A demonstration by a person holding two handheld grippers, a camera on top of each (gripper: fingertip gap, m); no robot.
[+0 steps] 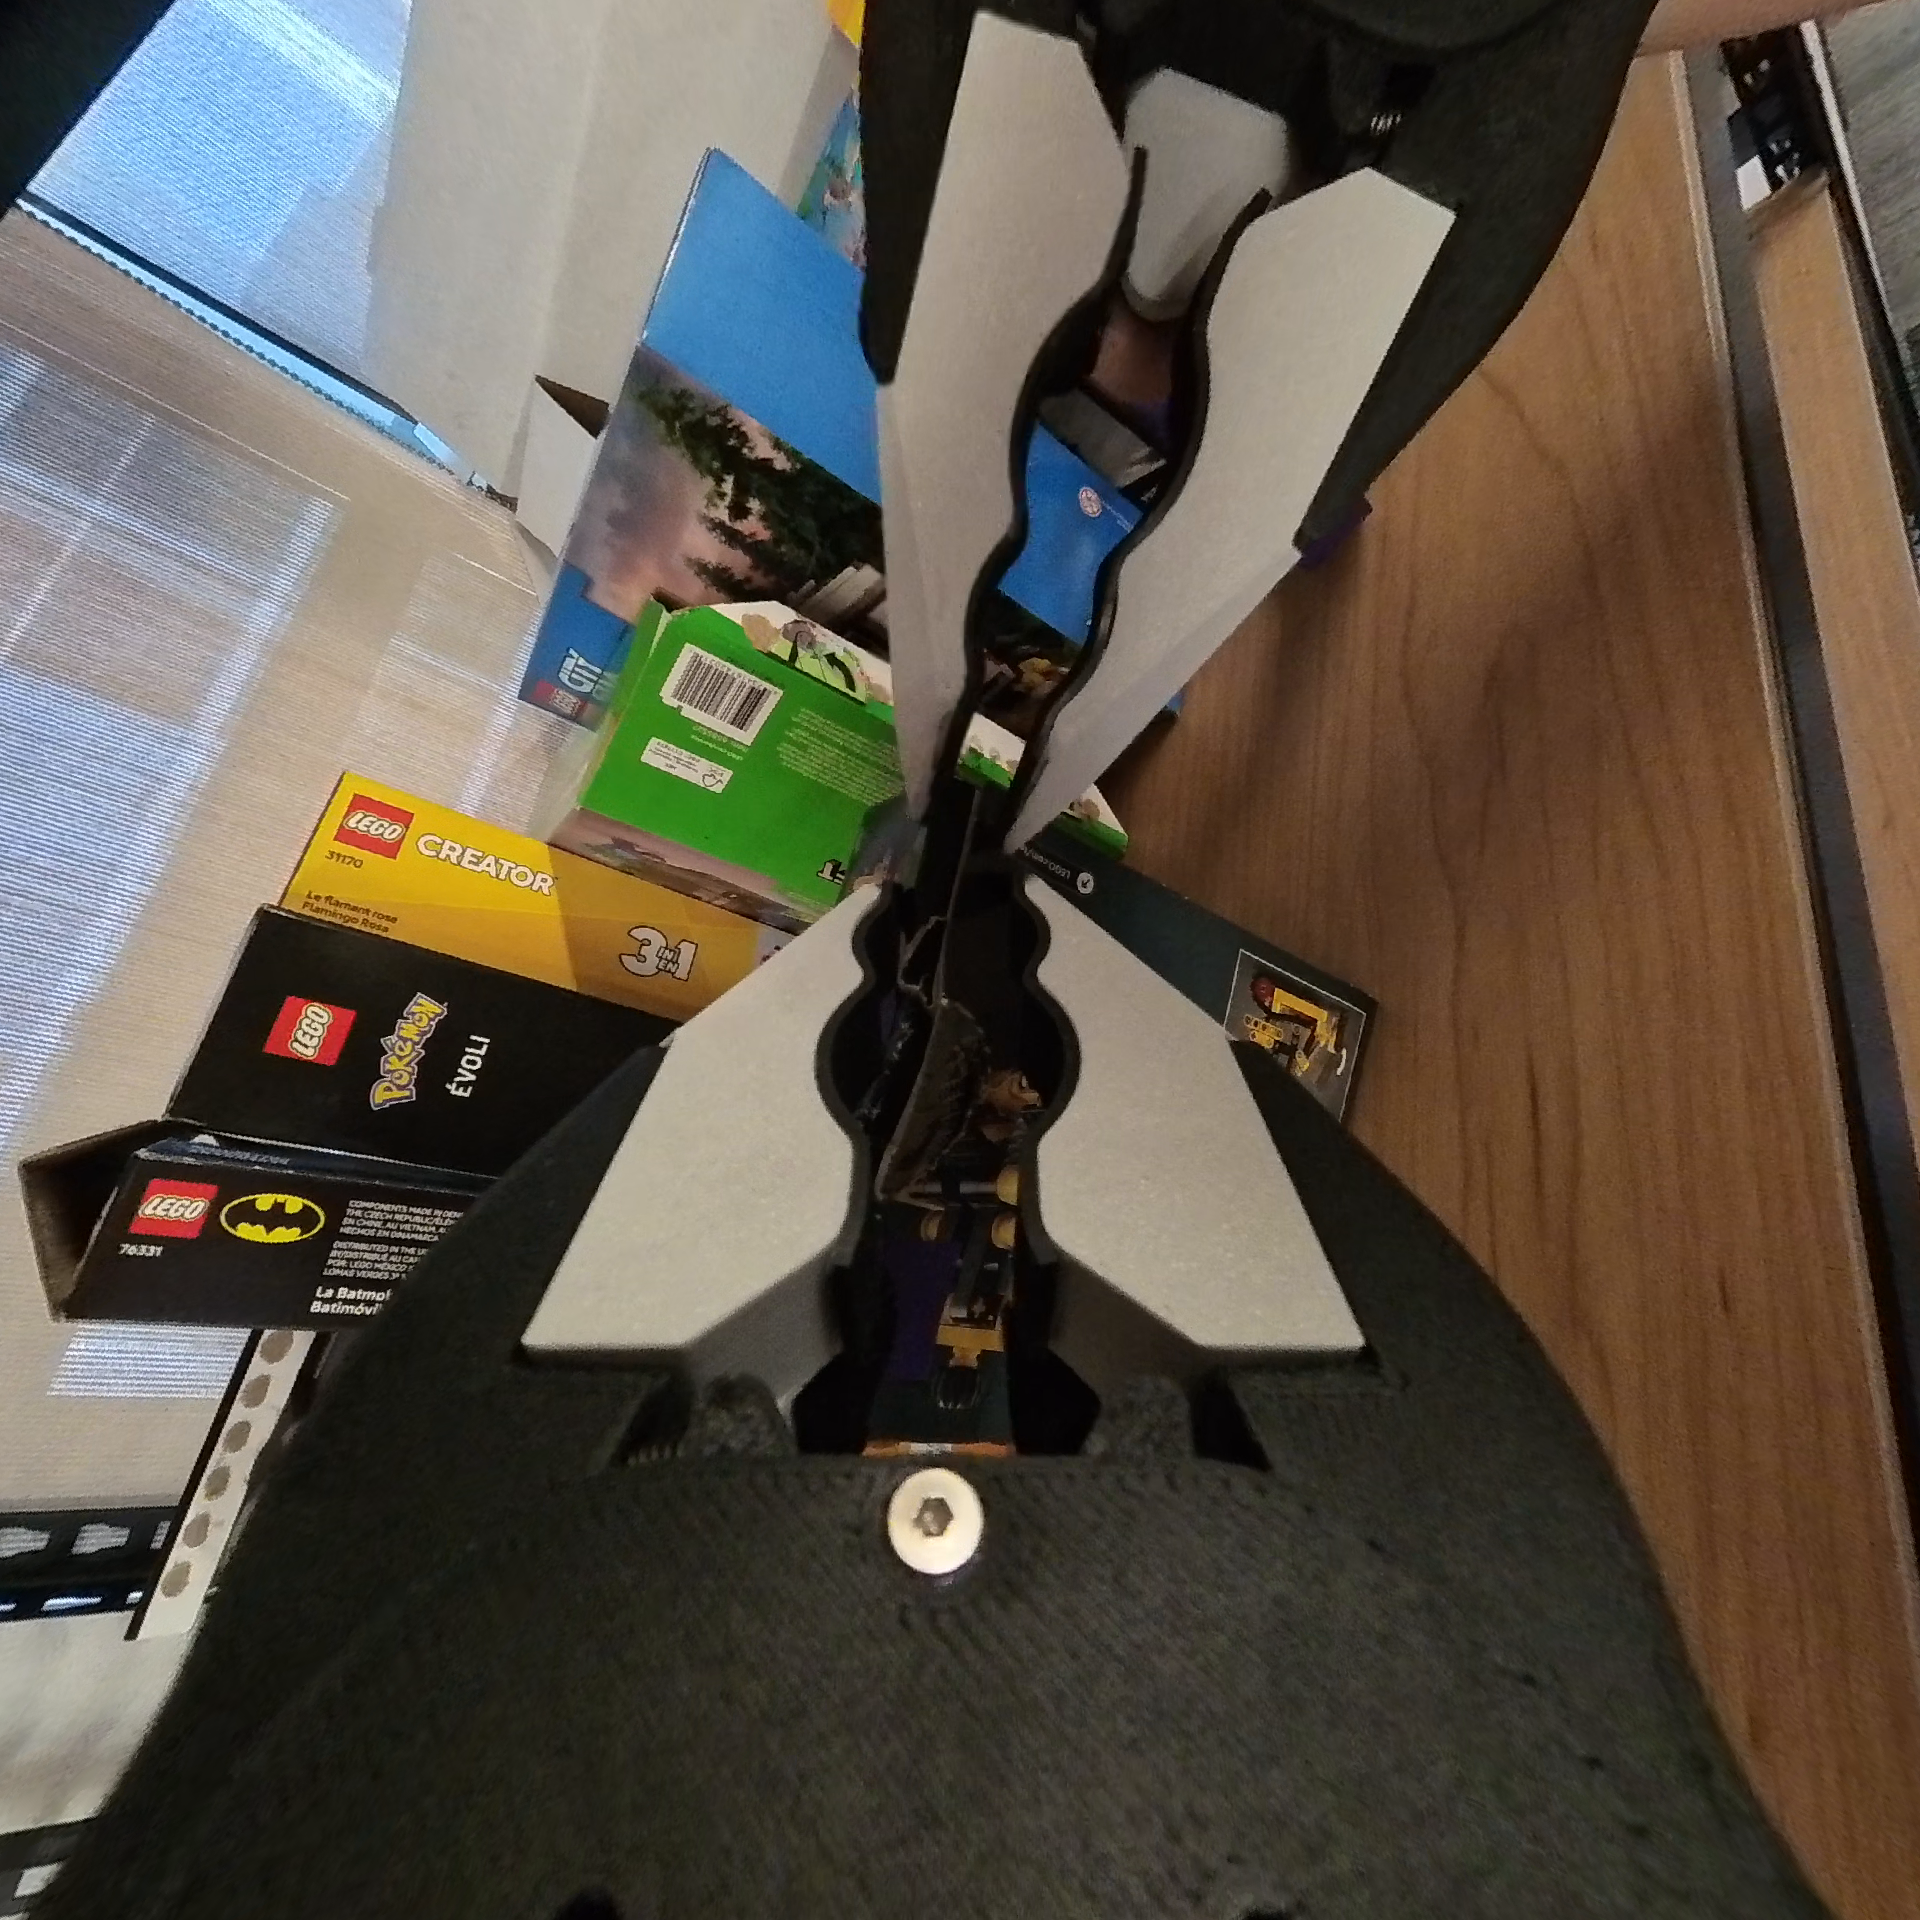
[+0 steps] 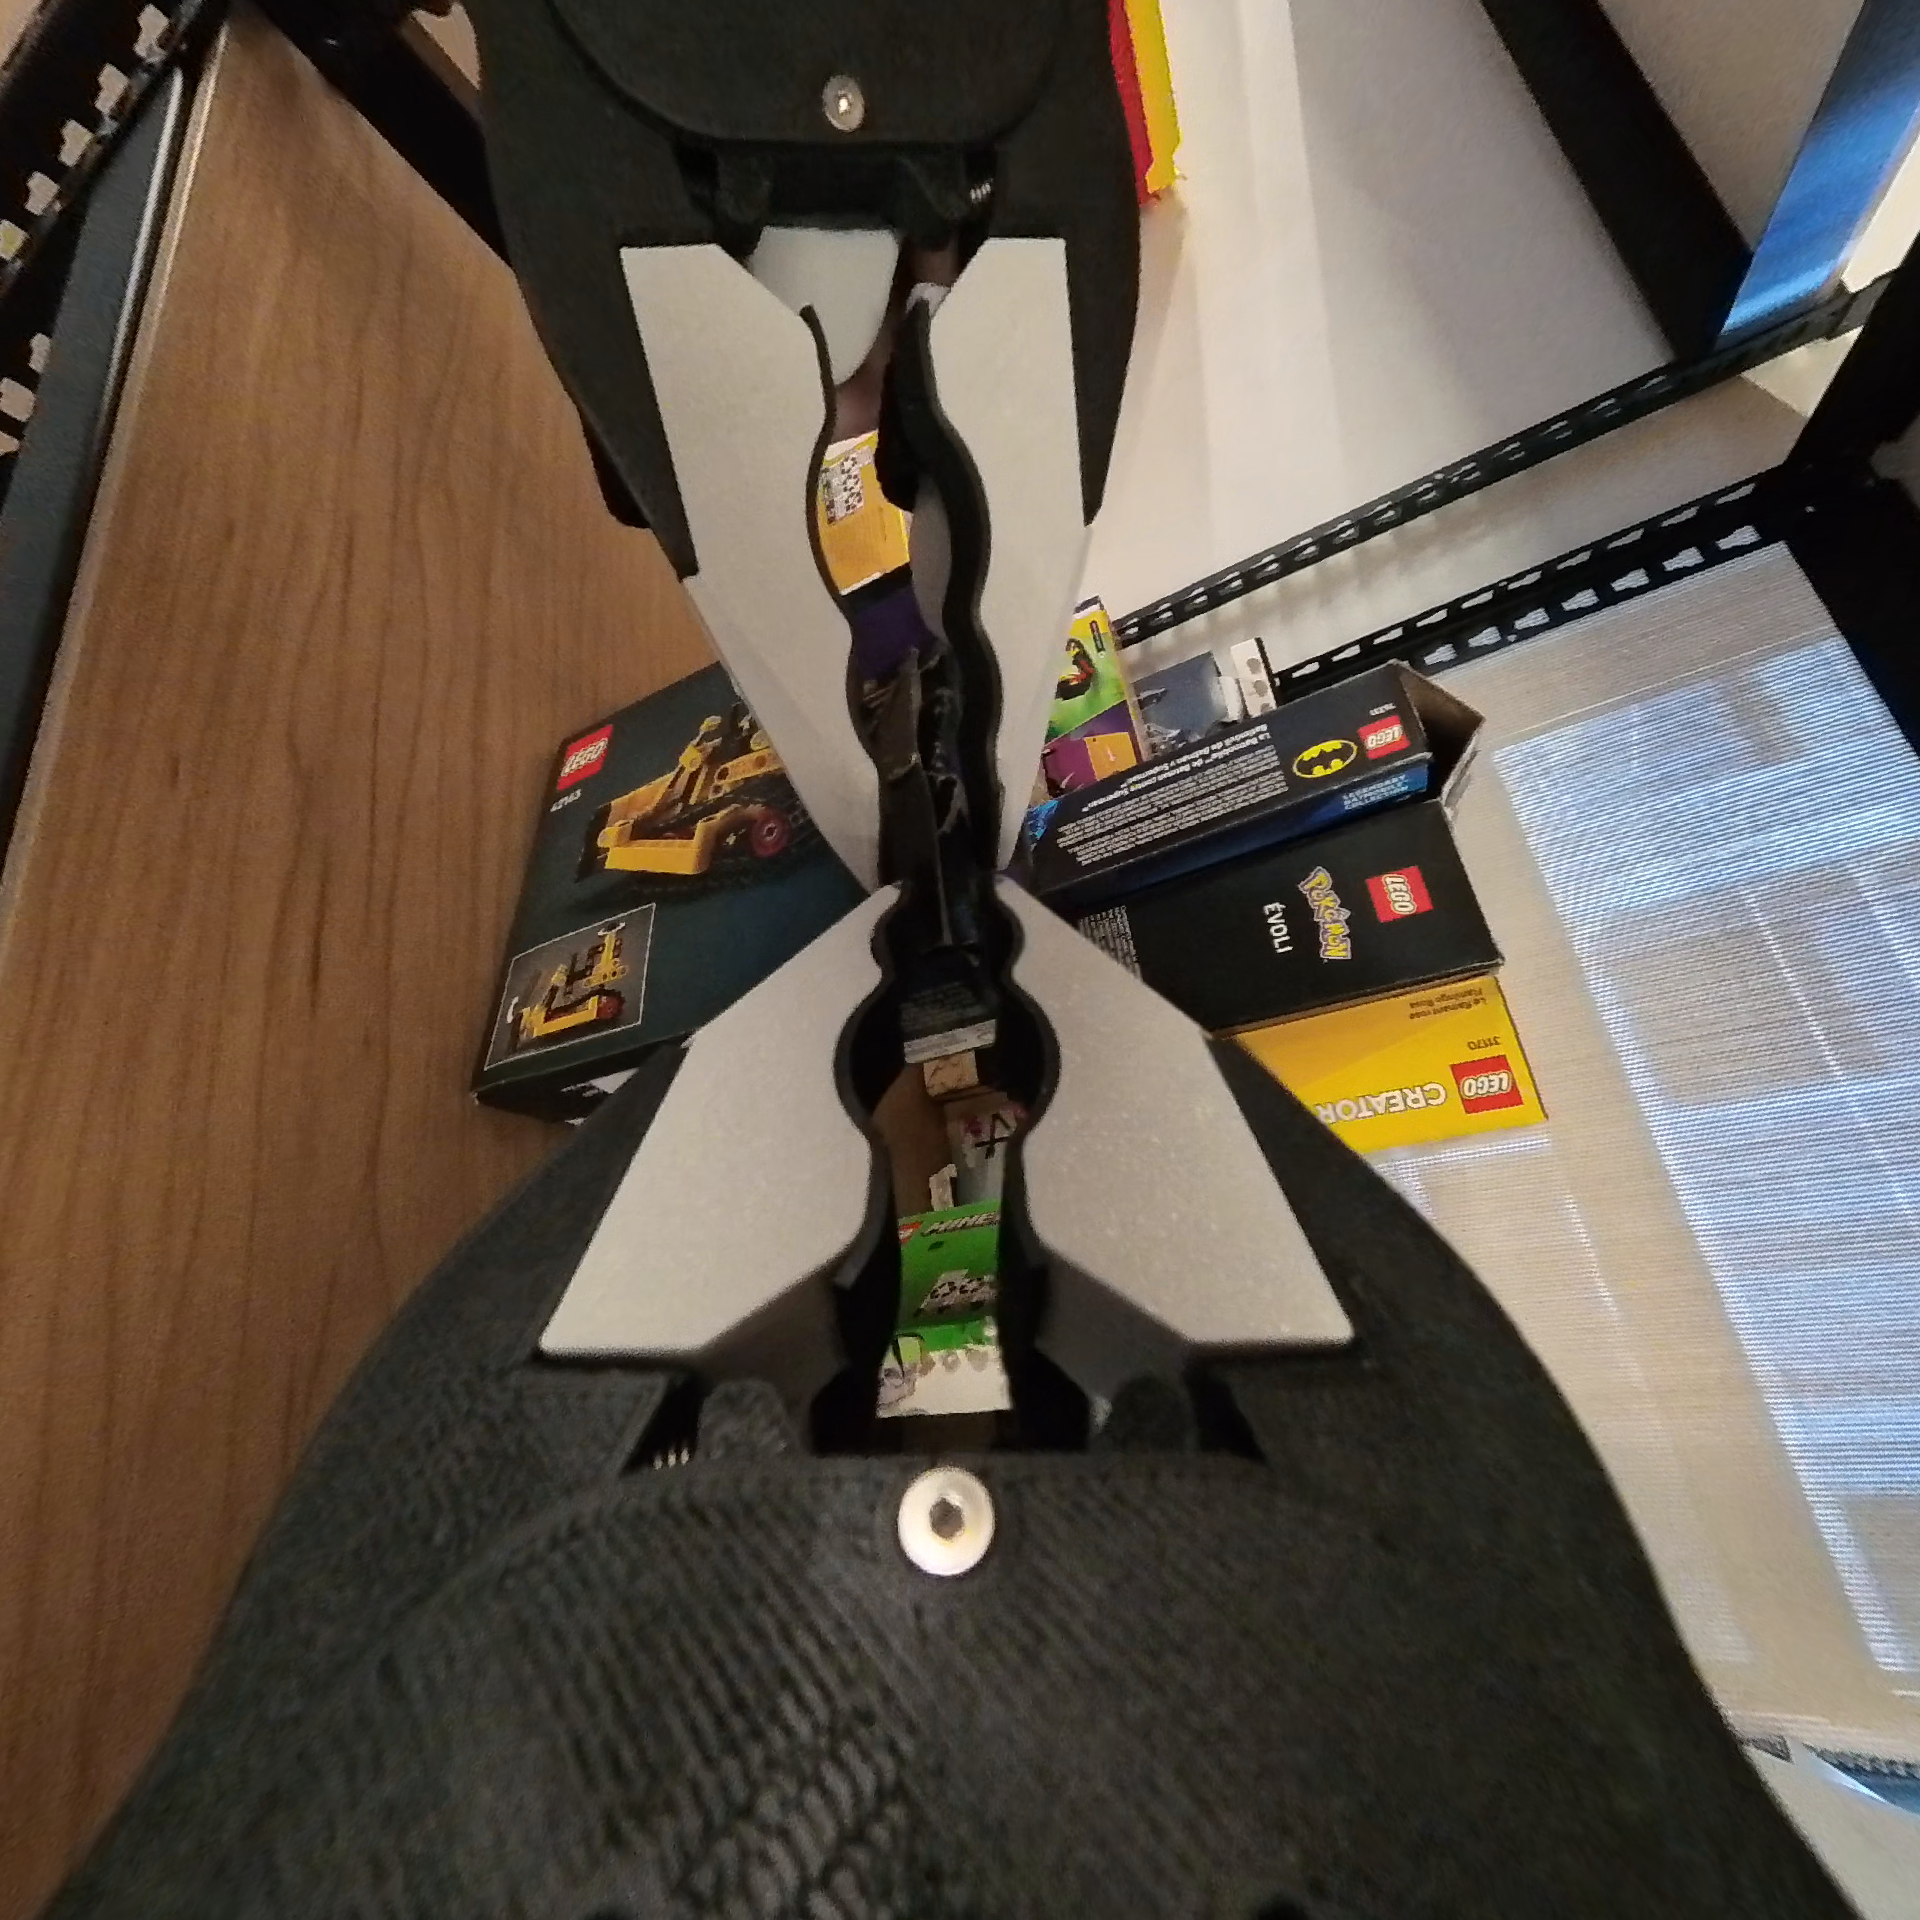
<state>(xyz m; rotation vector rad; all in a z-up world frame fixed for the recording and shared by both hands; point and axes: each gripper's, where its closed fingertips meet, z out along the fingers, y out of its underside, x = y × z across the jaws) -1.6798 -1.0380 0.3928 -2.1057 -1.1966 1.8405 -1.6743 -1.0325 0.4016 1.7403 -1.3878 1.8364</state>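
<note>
Grouped beside a brown wooden surface point(image 1: 1507, 935): a long black cardboard box with an open end flap point(image 1: 260, 1226), inside too dark to read, next to a closed black box point(image 1: 416, 1039), a flat yellow box point(image 1: 499, 883) and a green box point(image 1: 748, 769). Above them, pinched edge-on between narrowly closed fingers of left gripper point(image 1: 961, 883) and right gripper point(image 2: 945, 899), tip to tip: a thin, dark, crinkled sheet point(image 1: 951, 1039).

My wooden shelf point(image 2: 260, 727) carries a bulldozer box point(image 2: 623, 883) flat near its edge. On the white surface beside it: black boxes point(image 2: 1299, 925), a yellow box point(image 2: 1392, 1070), a green box point(image 1: 727, 769).
</note>
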